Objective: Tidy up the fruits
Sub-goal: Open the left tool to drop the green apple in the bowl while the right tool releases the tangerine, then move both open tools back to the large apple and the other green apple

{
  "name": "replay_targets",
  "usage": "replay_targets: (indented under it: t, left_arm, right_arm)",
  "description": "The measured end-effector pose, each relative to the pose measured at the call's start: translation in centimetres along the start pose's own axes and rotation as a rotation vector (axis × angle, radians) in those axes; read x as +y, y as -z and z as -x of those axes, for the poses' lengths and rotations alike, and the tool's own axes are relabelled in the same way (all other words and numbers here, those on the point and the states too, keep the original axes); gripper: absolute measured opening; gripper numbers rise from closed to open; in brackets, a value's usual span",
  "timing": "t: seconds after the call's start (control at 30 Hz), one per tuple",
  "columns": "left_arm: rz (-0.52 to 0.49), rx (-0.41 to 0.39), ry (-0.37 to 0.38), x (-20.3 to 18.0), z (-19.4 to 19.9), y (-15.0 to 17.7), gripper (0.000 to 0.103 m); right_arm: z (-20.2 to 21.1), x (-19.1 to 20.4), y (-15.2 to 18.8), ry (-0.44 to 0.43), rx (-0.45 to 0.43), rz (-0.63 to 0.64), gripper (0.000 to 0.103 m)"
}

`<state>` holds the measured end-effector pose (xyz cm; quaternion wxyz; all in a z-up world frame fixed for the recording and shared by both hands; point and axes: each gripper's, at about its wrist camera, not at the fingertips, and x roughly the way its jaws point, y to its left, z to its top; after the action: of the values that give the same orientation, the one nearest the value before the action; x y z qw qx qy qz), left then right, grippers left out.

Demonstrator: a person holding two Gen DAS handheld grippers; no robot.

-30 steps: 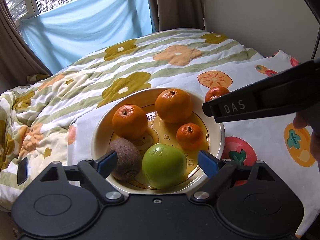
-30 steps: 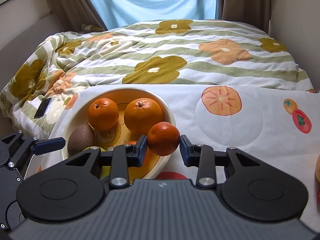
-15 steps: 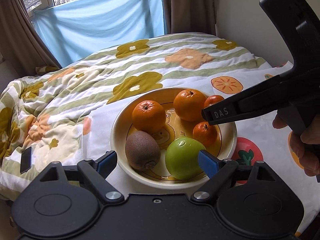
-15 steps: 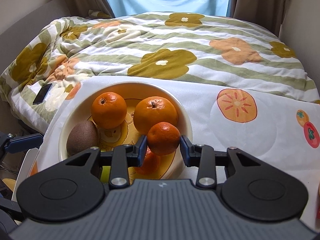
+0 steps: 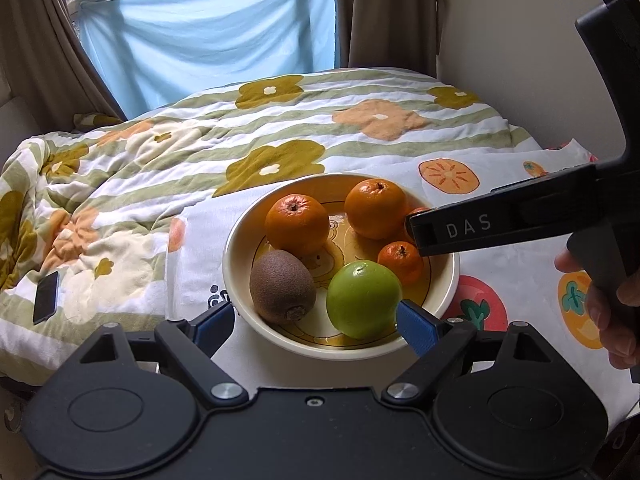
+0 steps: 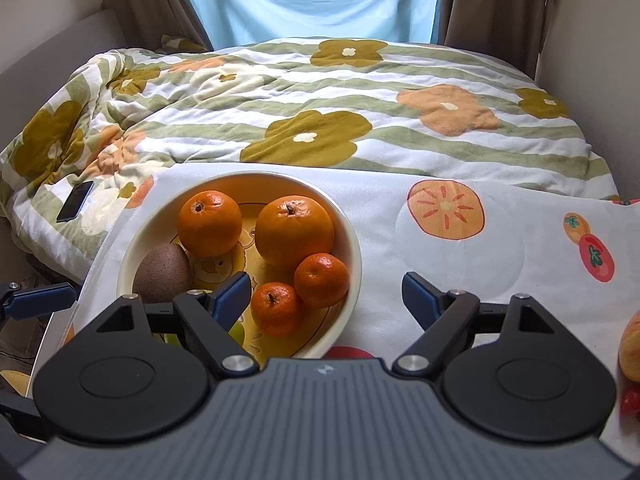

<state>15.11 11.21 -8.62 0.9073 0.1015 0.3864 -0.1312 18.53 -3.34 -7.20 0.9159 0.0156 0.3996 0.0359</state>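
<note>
Bowl (image 6: 352, 240) on fruit-print cloth (image 6: 500, 280): two oranges, two tangerines (one (image 6: 321, 280) at right rim), kiwi (image 5: 282, 286), green apple (image 5: 363, 299). Left gripper (image 5: 316, 322) and right gripper (image 6: 327, 297) both spread, holding nothing.

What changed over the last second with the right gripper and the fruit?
The right gripper opened and let go of the small mandarin, which now lies in the bowl beside another small mandarin. The left gripper stayed open; the kiwi, green apple and two big oranges stayed put.
</note>
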Motion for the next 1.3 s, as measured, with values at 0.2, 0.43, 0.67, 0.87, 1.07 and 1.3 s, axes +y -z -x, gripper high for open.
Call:
replay_targets:
  t: [0.2,0.43,0.67,0.87,1.07,1.3]
  left_arm:
    - [0.013,-0.021,-0.026,-0.1,1.8,-0.4,0.091]
    - [-0.008,-0.068,-0.018,-1.1,3.9,-1.3,0.091]
    - [-0.007,-0.115,0.014,-4.0,5.7,-2.5,0.091]
    - [-0.013,-0.136,0.021,-8.1,6.5,-3.3,0.091]
    - [-0.027,-0.141,0.053,-12.8,6.3,-4.3,0.091]
    - [-0.072,-0.132,0.108,-18.2,3.8,-5.4,0.091]
  right_arm:
    - [3.3,-0.4,0.1,0.007,-0.044,-0.008,0.098]
    - [8.0,-2.9,0.3,0.053,-0.093,-0.075,0.098]
    - [12.6,-7.3,1.7,0.106,-0.131,-0.135,0.098]
    - [15.5,-12.5,3.3,0.141,-0.143,-0.178,0.098]
    - [16.9,-18.1,5.0,0.186,-0.125,-0.218,0.098]
    - [16.6,-23.9,7.7,0.245,-0.078,-0.275,0.098]
